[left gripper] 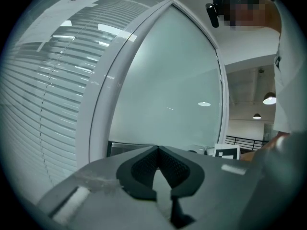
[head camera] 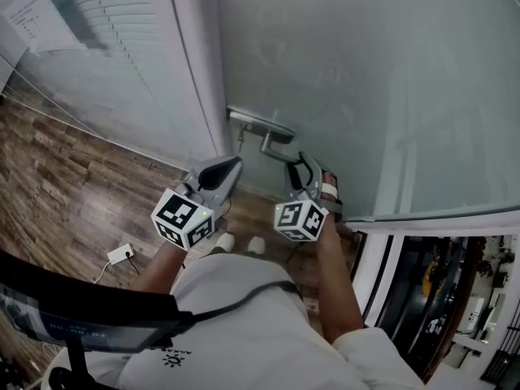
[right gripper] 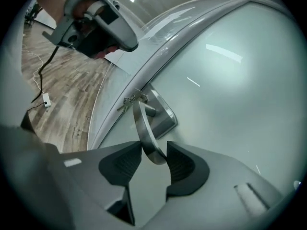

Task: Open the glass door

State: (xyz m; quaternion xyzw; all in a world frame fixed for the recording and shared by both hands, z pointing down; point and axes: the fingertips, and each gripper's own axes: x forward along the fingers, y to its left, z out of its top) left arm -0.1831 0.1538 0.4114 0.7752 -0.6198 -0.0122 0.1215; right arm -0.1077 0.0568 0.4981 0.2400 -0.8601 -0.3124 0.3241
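Note:
The frosted glass door fills the upper right of the head view, with a metal lever handle on a plate near its left edge. My right gripper sits at the handle's free end. In the right gripper view the curved lever reaches down between the jaws of the right gripper, which stand open, with a gap on the left side. Keys hang at the lock. My left gripper is shut and empty, just left of the handle by the door frame; in its own view the left gripper has its pads together.
A white door frame separates the door from a glass panel with blinds. Wooden floor lies at the left, with a white plug and cable on it. Past the door's right edge a darker space shows.

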